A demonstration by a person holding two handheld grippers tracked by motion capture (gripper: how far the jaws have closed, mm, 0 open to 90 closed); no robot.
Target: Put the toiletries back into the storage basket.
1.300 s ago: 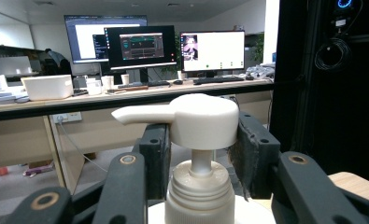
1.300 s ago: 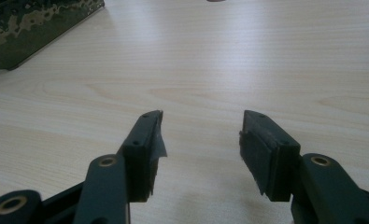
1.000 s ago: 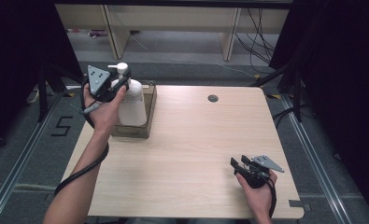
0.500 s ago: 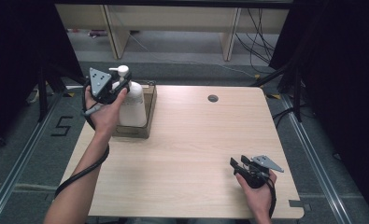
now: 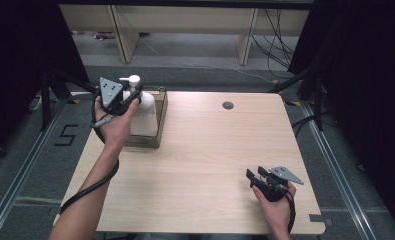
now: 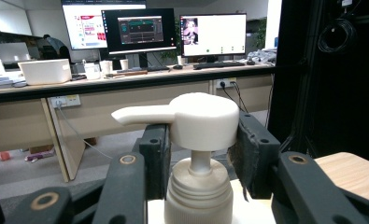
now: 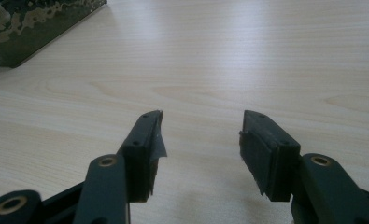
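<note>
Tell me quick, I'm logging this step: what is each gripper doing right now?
Left gripper: closed on the pump bottle, at its neck below the pump head, bottle standing in the box.
Right gripper: open, empty, low over the table.

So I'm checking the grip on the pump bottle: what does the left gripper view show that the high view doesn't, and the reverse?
Left gripper view: the pump head sits between the two pads, pressed on both sides, spout pointing left, with the ribbed collar below; monitors stand behind.

High view: the bottle stands in a brown box at the table's far left, while the right gripper rests open near the front right.

Both: the left gripper is closed on the white pump bottle.
</note>
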